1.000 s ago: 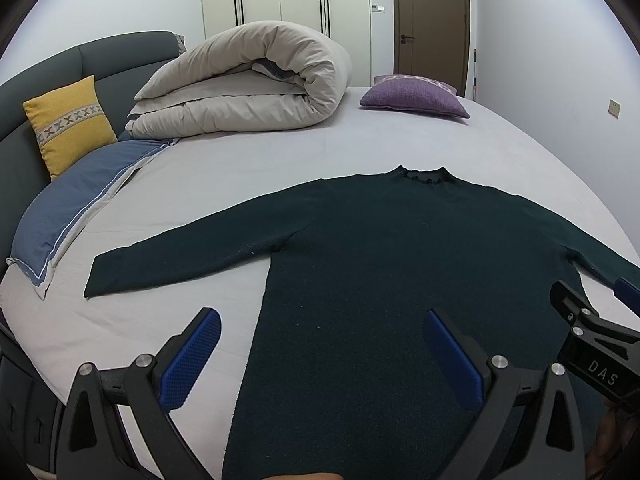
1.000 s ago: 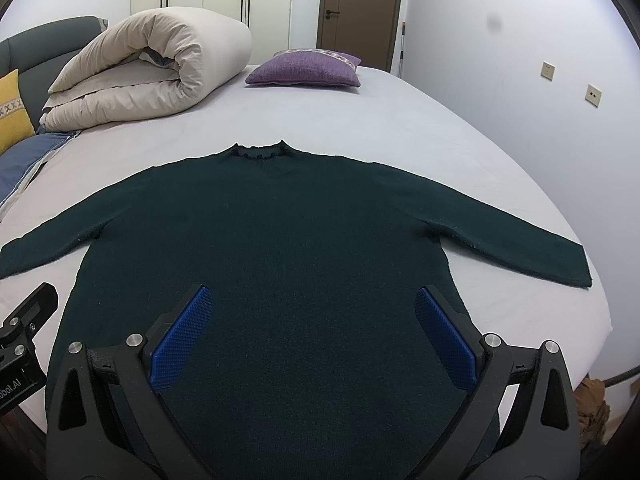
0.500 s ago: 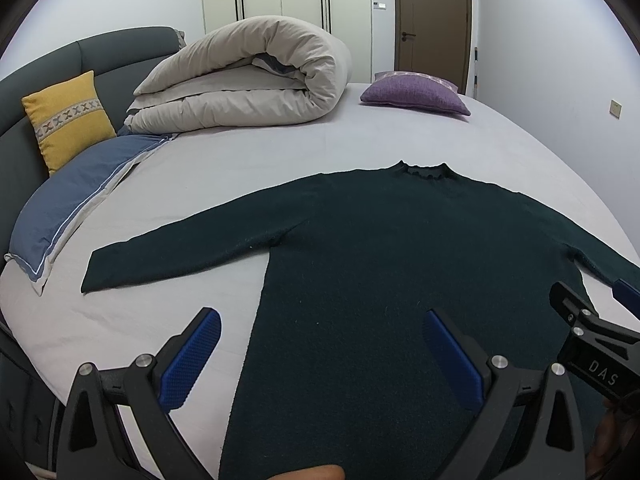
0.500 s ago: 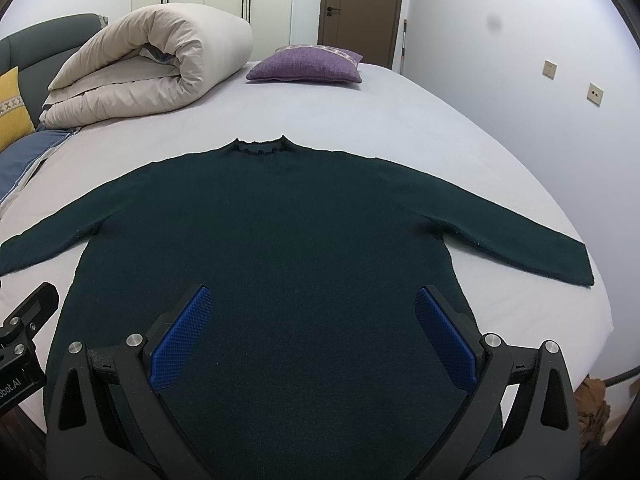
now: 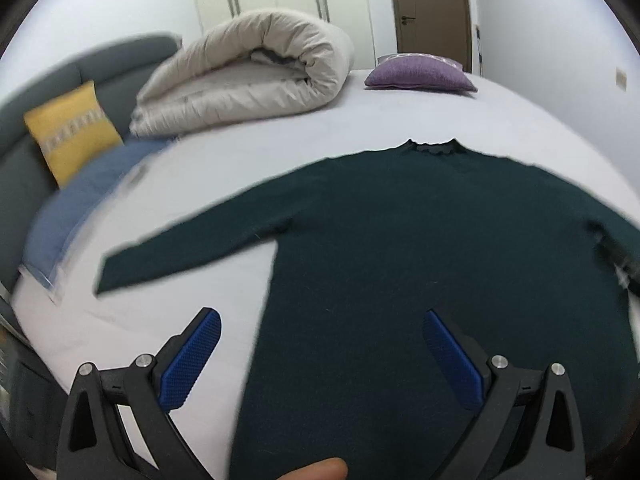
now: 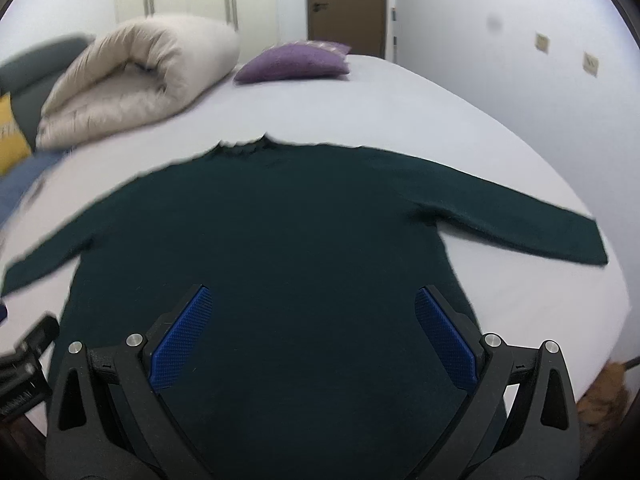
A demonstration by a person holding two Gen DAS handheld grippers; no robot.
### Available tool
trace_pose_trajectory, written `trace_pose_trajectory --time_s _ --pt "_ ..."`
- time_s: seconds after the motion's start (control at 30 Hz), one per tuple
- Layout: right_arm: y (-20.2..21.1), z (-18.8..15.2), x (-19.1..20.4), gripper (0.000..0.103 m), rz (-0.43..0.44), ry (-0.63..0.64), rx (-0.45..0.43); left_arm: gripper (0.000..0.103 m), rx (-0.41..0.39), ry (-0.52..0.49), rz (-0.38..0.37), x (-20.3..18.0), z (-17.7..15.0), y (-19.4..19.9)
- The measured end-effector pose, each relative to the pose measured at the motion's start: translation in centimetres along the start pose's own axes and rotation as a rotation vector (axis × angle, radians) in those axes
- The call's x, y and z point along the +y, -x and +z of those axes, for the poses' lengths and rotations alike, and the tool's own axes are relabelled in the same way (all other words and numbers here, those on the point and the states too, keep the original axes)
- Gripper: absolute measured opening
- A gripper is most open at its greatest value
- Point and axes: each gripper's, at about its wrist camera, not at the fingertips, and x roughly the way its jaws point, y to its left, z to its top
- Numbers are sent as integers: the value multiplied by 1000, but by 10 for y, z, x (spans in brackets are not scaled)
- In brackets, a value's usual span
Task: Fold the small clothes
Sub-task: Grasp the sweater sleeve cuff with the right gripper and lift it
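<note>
A dark green sweater [image 6: 280, 240] lies flat on the bed [image 6: 400, 112], sleeves spread, collar toward the rolled duvet [image 5: 248, 68]. The left gripper [image 5: 320, 344] hovers with fingers spread wide, straddling the sweater's left side edge; the right gripper [image 6: 312, 320], equally released, hovers over the body, holding nothing

Soft, even indoor light fills both views, with no hard shadows or glare on the pale bed [image 5: 400, 120]. Both frames are smeared by motion blur: around the dark green sweater [image 5: 420, 260], edges streak, worst to its left at the yellow cushion [image 5: 70, 130] and blue pillow [image 5: 72, 216]. The sweater's knit is lost in flat darkness. Fisheye distortion bends the bed's outline around the sweater, and black vignetting cuts the corners.
</note>
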Motion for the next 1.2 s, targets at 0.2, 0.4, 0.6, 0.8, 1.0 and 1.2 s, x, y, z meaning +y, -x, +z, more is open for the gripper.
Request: trace_pose_trajectory --time_s 0.2,0.4,0.6,0.8,1.0,1.2 --pt "-11 15 -173 103 -30 -370 -70 103 -271 -318 416 -41 -2 17" --pt "-23 -14 -353 95 -60 -829 -58 103 -577 -434 722 -65 1 26" --pt "-47 -28 -431 87 21 -1004 -74 103 -841 -458 769 -75 9 46" --pt "-76 -11 -457 63 45 -987 -96 103 -790 -470 604 -73 33 56" --pt "-91 20 -473 17 49 -928 -75 103 -697 -398 446 -68 33 41" --pt "-88 86 -384 12 110 -710 -101 103 -637 -264 366 -49 29 34"
